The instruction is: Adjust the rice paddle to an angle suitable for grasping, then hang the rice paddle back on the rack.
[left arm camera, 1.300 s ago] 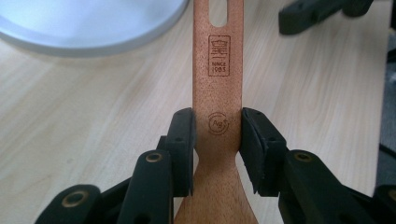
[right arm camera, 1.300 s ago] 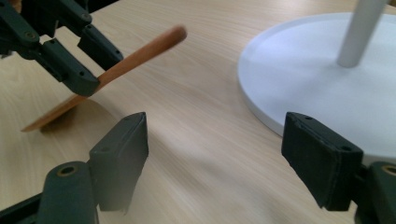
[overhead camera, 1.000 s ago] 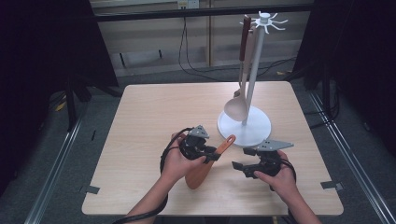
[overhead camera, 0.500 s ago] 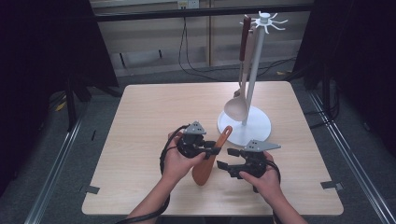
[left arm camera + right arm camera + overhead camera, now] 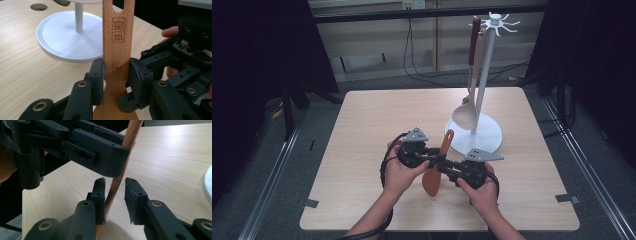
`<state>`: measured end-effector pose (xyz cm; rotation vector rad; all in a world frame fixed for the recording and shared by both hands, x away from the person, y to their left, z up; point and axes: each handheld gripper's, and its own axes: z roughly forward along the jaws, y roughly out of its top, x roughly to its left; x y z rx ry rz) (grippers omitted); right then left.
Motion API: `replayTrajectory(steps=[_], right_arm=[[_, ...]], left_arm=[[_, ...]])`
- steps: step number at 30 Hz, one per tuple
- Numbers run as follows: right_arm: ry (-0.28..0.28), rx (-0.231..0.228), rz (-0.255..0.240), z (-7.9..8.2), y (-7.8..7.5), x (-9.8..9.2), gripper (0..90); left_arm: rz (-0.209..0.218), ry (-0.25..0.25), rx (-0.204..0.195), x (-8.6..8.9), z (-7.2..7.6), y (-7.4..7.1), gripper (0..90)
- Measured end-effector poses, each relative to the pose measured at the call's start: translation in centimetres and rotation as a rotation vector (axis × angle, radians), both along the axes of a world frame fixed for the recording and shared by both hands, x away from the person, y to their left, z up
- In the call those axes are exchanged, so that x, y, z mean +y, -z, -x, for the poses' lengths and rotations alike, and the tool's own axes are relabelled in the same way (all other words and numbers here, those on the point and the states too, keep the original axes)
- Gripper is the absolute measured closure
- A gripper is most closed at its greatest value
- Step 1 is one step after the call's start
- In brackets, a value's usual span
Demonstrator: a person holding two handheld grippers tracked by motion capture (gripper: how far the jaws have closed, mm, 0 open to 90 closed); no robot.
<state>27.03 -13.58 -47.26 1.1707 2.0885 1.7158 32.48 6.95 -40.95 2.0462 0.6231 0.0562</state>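
A brown wooden spatula (image 5: 432, 182) stands nearly upright over the table's front middle, handle up. My left gripper (image 5: 435, 159) is shut on its neck; in the left gripper view both pads press the handle (image 5: 118, 30) at the round stamp. My right gripper (image 5: 447, 170) comes in from the right, just below. In the right gripper view the spatula's thin edge (image 5: 113, 192) runs between its jaws. These jaws have just been closing, and a gap still shows at the right pad (image 5: 131, 197). The left gripper's jaw (image 5: 100, 147) crosses above.
A white utensil stand (image 5: 485, 75) with a round base (image 5: 487, 139) rises at the back right, close behind the spatula. A pale wooden spoon (image 5: 464, 117) and a brown-handled utensil (image 5: 473, 35) hang from it. The light wooden table (image 5: 362, 130) is bare to the left.
My right gripper has slid left up to the spatula, and its jaws have narrowed around the blade's neck. The left gripper and the spatula have kept still.
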Motion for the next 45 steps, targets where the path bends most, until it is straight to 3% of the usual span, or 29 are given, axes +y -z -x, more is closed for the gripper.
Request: replayTrajectory(steps=[4,7,8,9,10,11,12,16,24,30,35,41,45], right_arm=[[0.016,-0.023,-0.039,0.0,-0.2,-0.1,77.6],[0.042,-0.044,-0.038,0.1,-0.3,-0.5,84.1],[0.036,-0.047,-0.045,0.0,-0.3,-0.8,84.1],[0.041,-0.050,-0.039,0.0,-0.4,-1.0,84.2],[0.040,-0.044,-0.040,-0.1,-0.4,-1.2,84.2],[0.044,-0.037,-0.045,-0.1,-0.4,-1.5,84.2],[0.048,-0.036,-0.054,-0.1,-0.5,-1.7,84.2],[0.043,-0.046,-0.051,-0.2,-0.9,-2.5,84.2],[0.016,-0.080,-0.055,-0.3,-2.0,-4.0,84.2],[-0.005,-0.119,-0.071,-0.4,-2.9,-5.0,84.2],[-0.016,-0.149,-0.088,-0.6,-4.0,-5.9,84.2],[-0.030,-0.174,-0.102,-1.2,-5.4,-7.2,84.2],[-0.045,-0.192,-0.093,-1.6,-6.3,-7.7,84.2]], left_arm=[[0.011,-0.022,-0.004,0.2,0.0,-0.5,65.9],[0.024,-0.021,-0.013,0.5,0.0,-0.8,66.4],[0.014,-0.025,-0.035,0.6,0.1,-0.9,69.7],[0.021,-0.016,-0.040,0.7,0.0,-0.9,78.8],[0.058,-0.002,-0.024,0.8,-0.1,-0.8,74.0],[0.061,-0.008,-0.028,0.8,-0.1,-0.7,65.7],[0.042,-0.008,-0.042,0.8,-0.1,-0.7,61.9],[0.066,-0.019,-0.057,1.1,-0.1,-0.5,49.5],[0.038,-0.059,-0.105,2.0,-0.4,0.1,28.7],[0.023,-0.076,-0.126,2.8,-0.5,0.9,18.9],[0.005,-0.095,-0.118,3.2,-0.7,1.4,11.5],[-0.020,-0.121,-0.106,3.7,-0.9,2.1,7.2],[-0.008,-0.127,-0.107,3.9,-0.9,2.3,5.7]])
